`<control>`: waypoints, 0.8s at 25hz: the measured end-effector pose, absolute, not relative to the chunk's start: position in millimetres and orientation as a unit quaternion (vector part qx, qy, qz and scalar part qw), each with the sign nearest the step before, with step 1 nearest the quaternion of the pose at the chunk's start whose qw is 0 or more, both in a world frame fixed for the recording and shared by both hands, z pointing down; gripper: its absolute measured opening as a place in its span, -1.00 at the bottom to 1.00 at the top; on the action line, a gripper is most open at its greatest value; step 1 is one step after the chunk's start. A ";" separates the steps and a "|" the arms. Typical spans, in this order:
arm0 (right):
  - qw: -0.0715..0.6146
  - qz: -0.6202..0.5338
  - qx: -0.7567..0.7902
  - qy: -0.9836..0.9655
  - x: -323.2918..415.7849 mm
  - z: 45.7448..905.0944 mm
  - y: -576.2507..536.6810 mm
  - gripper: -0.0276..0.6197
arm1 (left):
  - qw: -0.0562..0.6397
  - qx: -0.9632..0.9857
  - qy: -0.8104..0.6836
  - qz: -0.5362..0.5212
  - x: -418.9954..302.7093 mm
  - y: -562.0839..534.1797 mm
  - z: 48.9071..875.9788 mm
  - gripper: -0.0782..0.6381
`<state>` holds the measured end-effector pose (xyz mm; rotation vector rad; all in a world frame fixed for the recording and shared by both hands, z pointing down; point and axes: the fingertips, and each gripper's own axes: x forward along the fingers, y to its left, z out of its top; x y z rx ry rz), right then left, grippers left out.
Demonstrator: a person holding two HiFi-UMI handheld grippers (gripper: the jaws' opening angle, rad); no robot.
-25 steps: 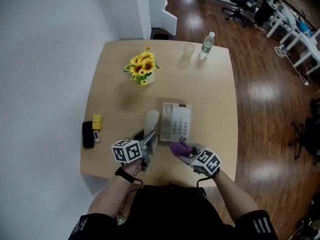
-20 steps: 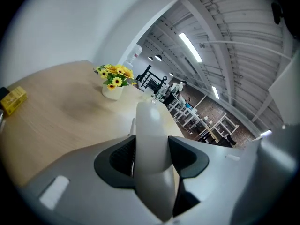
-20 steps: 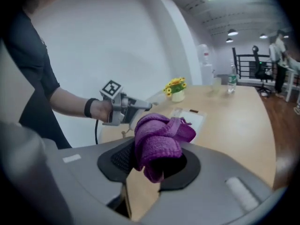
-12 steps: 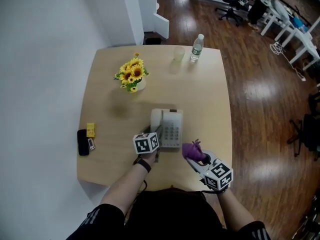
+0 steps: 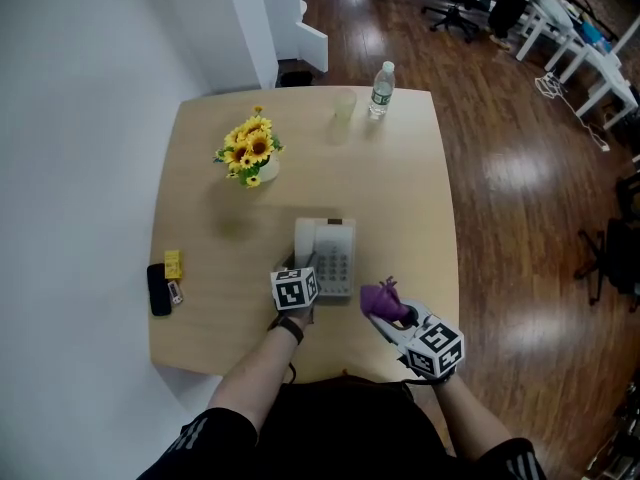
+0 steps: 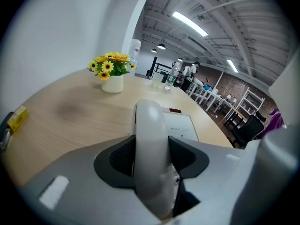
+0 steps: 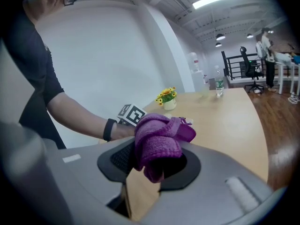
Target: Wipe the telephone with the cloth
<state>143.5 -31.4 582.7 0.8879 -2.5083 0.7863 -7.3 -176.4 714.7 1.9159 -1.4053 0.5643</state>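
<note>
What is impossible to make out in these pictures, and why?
1. Telephone keys: in the left gripper view, mostly covered by the handset in the left hand-held gripper; in the head view, too small to read.
2. Black item and yellow item near the table's left edge: head view, too small to identify.
3. Bottle label: too small in all views.

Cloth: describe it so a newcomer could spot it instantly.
On the wooden table, look near the front edge, just right of the white telephone. The cloth is a bunched wad shut in the right gripper, the only purple thing there.
</note>
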 end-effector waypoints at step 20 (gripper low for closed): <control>0.111 0.271 0.356 -0.887 115.4 530.0 -34.6 -0.49 | 0.302 0.865 -0.369 0.153 -30.7 -87.2 604.9 -0.10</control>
